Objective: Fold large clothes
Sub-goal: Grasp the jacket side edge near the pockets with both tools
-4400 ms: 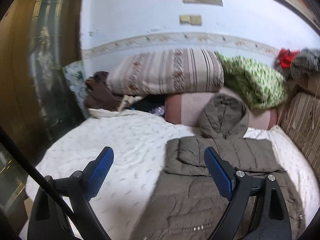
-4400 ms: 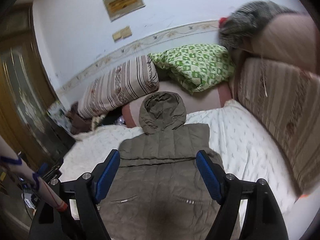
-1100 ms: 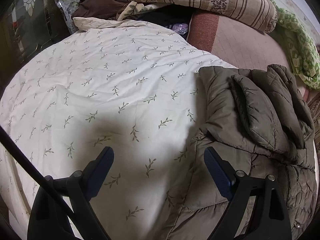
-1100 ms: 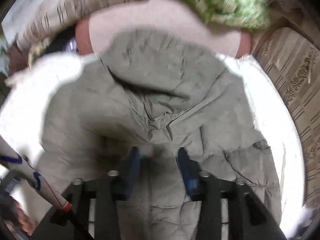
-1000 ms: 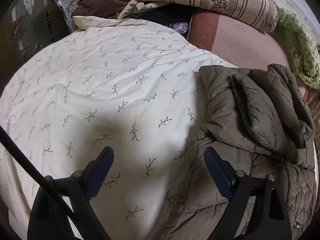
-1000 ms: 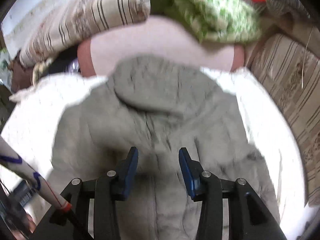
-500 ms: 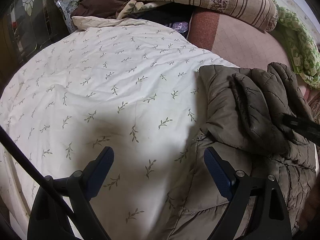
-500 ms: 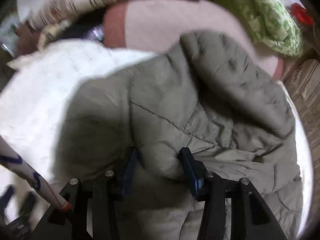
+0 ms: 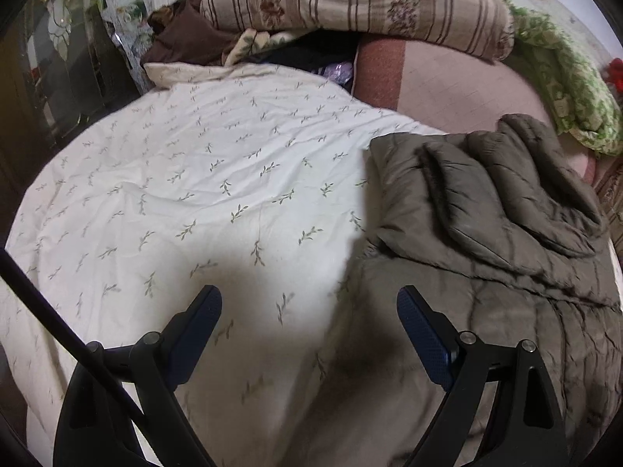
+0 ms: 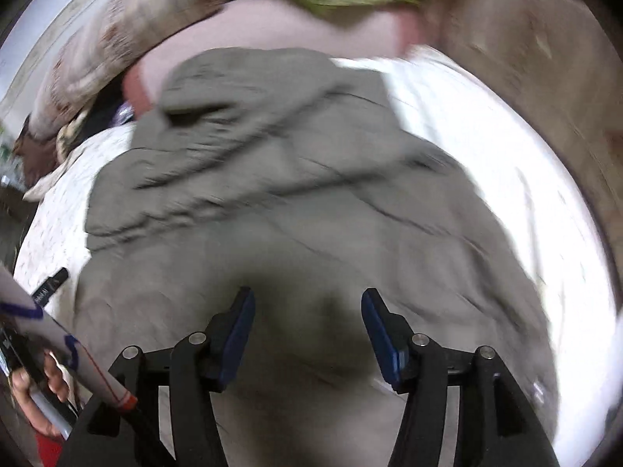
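Observation:
An olive quilted hooded jacket (image 9: pixel 486 241) lies on the bed, its hood and upper part folded down over its body. It fills the right wrist view (image 10: pixel 296 194), which is blurred by motion. My left gripper (image 9: pixel 309 307) is open and empty, low over the sheet just left of the jacket's edge. My right gripper (image 10: pixel 307 311) is open and empty above the jacket's lower body.
The white leaf-print sheet (image 9: pixel 187 179) covers the bed. A striped pillow (image 9: pixel 350 4), a green quilt (image 9: pixel 564 85), a pink bolster (image 9: pixel 447 81) and brown clothes (image 9: pixel 179 39) lie at the head. A striped cushion (image 10: pixel 545 78) lines the right side.
My right gripper let go of the folded hood part, opened wider and drew back over the jacket's body. The left gripper stayed in place, open.

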Demonstrator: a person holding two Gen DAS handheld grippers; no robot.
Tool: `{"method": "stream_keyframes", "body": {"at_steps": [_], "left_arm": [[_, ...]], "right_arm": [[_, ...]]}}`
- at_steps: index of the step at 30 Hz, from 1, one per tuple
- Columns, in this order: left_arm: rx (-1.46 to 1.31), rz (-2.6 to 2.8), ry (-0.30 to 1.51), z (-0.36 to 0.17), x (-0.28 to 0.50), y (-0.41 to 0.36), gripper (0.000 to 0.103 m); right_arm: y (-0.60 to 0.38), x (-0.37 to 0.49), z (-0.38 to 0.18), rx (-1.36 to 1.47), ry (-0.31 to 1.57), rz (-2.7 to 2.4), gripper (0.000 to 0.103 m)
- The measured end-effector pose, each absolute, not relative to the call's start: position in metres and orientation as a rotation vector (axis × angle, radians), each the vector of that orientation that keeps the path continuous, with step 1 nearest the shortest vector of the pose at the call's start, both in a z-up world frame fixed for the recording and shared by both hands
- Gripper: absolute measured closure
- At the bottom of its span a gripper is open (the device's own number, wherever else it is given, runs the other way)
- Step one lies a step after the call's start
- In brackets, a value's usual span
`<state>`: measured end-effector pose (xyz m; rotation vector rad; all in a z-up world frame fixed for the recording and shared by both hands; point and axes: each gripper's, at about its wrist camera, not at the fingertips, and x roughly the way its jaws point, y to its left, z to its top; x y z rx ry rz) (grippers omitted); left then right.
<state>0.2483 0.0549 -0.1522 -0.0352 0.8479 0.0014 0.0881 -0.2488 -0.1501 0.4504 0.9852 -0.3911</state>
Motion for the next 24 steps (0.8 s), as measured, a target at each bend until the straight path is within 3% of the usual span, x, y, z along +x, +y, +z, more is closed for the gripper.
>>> {"method": "stream_keyframes", "body": {"at_steps": [12,24], "left_arm": [[-0.017,-0.088,0.902,-0.131,0.148,0.085,0.012],[-0.191,-0.254,1.167,-0.182,0.173,0.114,0.012]], "right_arm": [[-0.335,-0.041,-0.143,0.513,0.871,-0.520,0.028],[-0.386,-0.050,-0.205,0.713,0.891,-0.412,0.028]]}}
